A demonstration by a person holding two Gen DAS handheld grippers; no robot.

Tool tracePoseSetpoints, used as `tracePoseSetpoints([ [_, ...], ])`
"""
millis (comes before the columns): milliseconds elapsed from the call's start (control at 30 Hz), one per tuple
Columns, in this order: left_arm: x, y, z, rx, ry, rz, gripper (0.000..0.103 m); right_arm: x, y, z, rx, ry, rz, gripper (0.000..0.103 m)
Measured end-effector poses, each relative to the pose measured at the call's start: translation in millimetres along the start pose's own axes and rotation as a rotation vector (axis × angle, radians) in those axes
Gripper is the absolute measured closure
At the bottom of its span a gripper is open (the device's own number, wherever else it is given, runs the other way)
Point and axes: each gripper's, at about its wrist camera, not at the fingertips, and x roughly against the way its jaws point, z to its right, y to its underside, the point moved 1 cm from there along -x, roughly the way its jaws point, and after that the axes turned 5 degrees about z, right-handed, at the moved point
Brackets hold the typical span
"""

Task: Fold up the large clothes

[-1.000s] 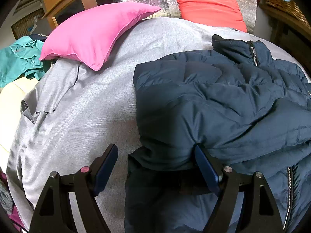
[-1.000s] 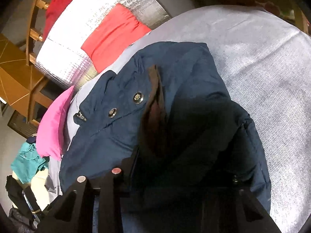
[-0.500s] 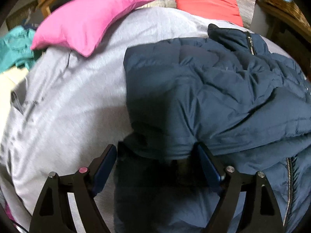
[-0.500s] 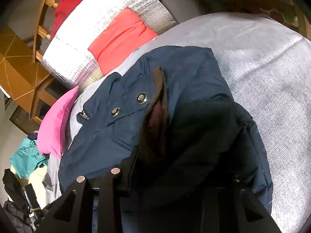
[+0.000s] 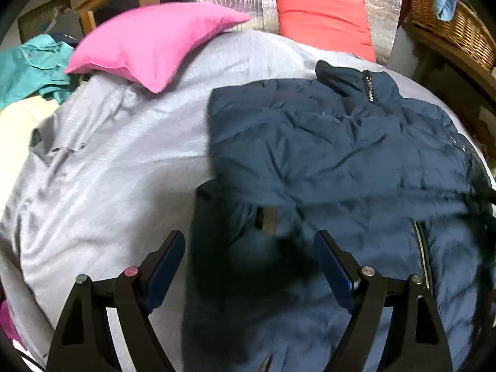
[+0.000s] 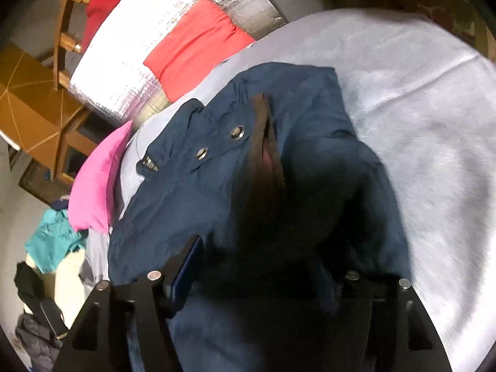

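Observation:
A navy padded jacket (image 5: 325,142) lies on the grey bed sheet (image 5: 124,170), its sleeve folded across the body and the zipped collar toward the pillows. My left gripper (image 5: 248,263) hovers open just above the jacket's near edge, its blue pads (image 5: 167,260) clear of the cloth. In the right wrist view the jacket (image 6: 192,204) shows two snap buttons and a brown-lined fold. My right gripper (image 6: 257,279) sits low over it with its jaws opening; a dark bulge of jacket cloth lies between them and the left pad (image 6: 186,272) stands free of it.
A pink pillow (image 5: 148,43) and a red pillow (image 5: 322,15) rest at the head of the bed against a silver foil panel. A teal garment (image 5: 28,65) lies off the left edge. A wicker basket (image 5: 449,18) stands at the right. Bare sheet (image 6: 418,108) stretches right of the jacket.
The left gripper drew back from the folded sleeve, which no longer touches its right finger. The right gripper's jaws spread apart and released the jacket cloth.

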Motion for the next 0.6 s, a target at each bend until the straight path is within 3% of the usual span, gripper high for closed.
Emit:
tracePoseSetpoints([
  [100, 17, 16, -8, 0.014, -0.027, 0.025, 0.018, 29, 7, 3, 0.0, -0.013, -0.003, 0.029],
  [300, 50, 49, -17, 0.013, -0.059, 0.06, 0.018, 93, 19, 11, 0.084, 0.025, 0.073, 0.028],
  [600, 88, 103, -29, -0.014, -0.105, 0.09, 0.018, 148, 55, 37, 0.119, -0.011, 0.054, 0.026],
])
